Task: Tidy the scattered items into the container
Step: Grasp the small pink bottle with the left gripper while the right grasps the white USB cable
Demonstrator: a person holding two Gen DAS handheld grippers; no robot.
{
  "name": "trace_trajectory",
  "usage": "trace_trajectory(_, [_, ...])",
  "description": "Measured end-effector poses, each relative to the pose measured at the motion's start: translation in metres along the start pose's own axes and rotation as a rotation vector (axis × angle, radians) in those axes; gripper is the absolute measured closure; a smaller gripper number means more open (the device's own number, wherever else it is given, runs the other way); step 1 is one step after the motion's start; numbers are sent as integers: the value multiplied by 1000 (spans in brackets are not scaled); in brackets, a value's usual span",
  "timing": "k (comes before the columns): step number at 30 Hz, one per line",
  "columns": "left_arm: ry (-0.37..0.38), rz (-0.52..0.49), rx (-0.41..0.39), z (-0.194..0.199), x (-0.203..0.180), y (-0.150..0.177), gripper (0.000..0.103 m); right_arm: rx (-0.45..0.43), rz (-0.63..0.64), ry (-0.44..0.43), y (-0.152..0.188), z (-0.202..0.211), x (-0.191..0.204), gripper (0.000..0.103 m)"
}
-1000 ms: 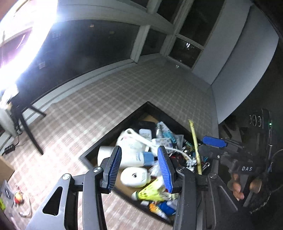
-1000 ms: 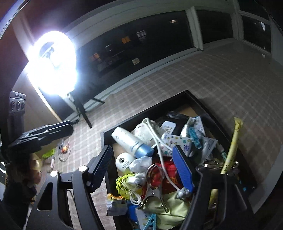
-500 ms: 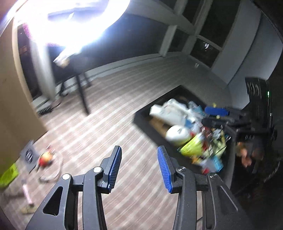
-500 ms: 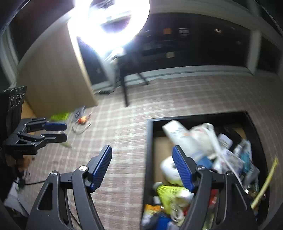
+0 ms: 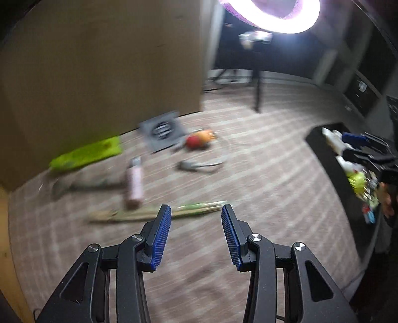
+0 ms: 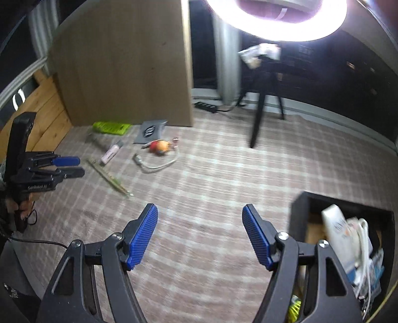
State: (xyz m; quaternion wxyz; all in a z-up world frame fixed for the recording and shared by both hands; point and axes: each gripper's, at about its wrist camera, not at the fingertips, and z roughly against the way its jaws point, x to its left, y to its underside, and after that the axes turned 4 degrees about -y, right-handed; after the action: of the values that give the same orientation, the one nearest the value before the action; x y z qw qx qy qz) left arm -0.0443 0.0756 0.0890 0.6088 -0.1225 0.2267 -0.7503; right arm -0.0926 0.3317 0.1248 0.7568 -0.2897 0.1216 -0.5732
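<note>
Scattered items lie blurred on the checked carpet: a green packet (image 5: 87, 154), a grey pouch (image 5: 163, 130), a red-orange toy (image 5: 199, 140), a white cable (image 5: 206, 164), a pink tube (image 5: 134, 182) and a long thin stick packet (image 5: 154, 213). My left gripper (image 5: 196, 213) hangs open and empty just short of the stick packet. The black container (image 5: 321, 146), heaped with items, sits at the right. In the right wrist view my right gripper (image 6: 200, 211) is open and empty over bare carpet, the container (image 6: 298, 211) beside it at the right. The left gripper (image 6: 74, 167) shows at the left, near the stick packet (image 6: 109, 179).
A tall wooden panel (image 6: 124, 62) stands behind the items. A ring light (image 6: 276, 20) on a black tripod (image 6: 257, 124) stands at the back, with a power strip (image 6: 205, 106) by the wall. Dark windows line the far side.
Both grippers have swung away from above the full container toward the scattered items by the wooden panel. Both stayed open and empty.
</note>
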Motion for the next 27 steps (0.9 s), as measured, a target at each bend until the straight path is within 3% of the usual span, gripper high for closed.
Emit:
trace_trajectory(5, [-39,77,6,-8,30,11,63,29,82,-42,-12,-27,34,34])
trace_trajectory(11, [-42,92,18,-21,40,6,65,87,199,-93,-29,-63,66,35])
trace_trajectory(15, [-67,74,29,-36,41,-5,66,139,273,-126,-42,-88,82,51])
trace_trajectory(27, [-70,94,98,-82,50,-21,73,285,410,-154,-69,-168,101,60])
